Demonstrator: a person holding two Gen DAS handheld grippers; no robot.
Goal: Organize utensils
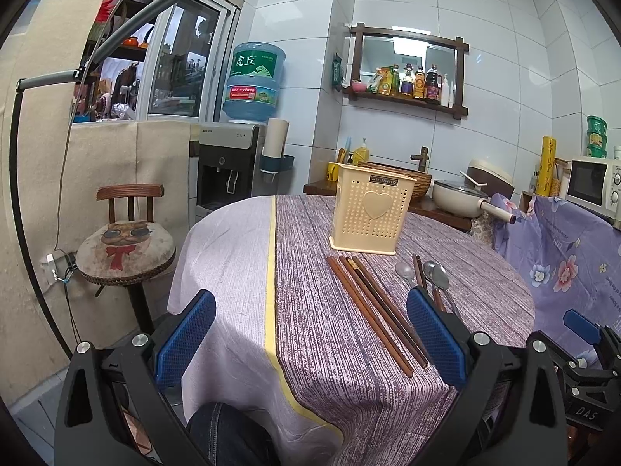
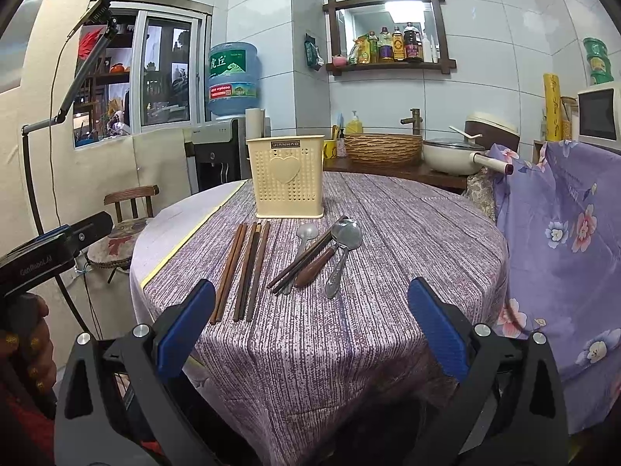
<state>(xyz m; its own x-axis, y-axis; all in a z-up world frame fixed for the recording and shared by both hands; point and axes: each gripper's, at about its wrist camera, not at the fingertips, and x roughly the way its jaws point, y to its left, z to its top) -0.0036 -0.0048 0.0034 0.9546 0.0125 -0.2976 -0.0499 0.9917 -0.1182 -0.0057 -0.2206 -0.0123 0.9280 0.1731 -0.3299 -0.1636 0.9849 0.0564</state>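
I see a round table (image 2: 427, 233) under a purple striped cloth (image 2: 330, 349); on it stand a cream utensil holder (image 2: 286, 178), loose chopsticks (image 2: 242, 272) and a pile of spoons (image 2: 330, 248).

Even indoor light, sharp focus; strong fisheye bending at edges, dark corners; mirror (image 2: 388, 31) glare, perhaps ceiling lamp.

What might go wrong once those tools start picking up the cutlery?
The spoons lie tangled with dark chopsticks, so lifting one may drag others. The cloth is loose and could bunch up. The holder looks light and may tip if bumped. Both the left tool and the right tool are open, away from everything.
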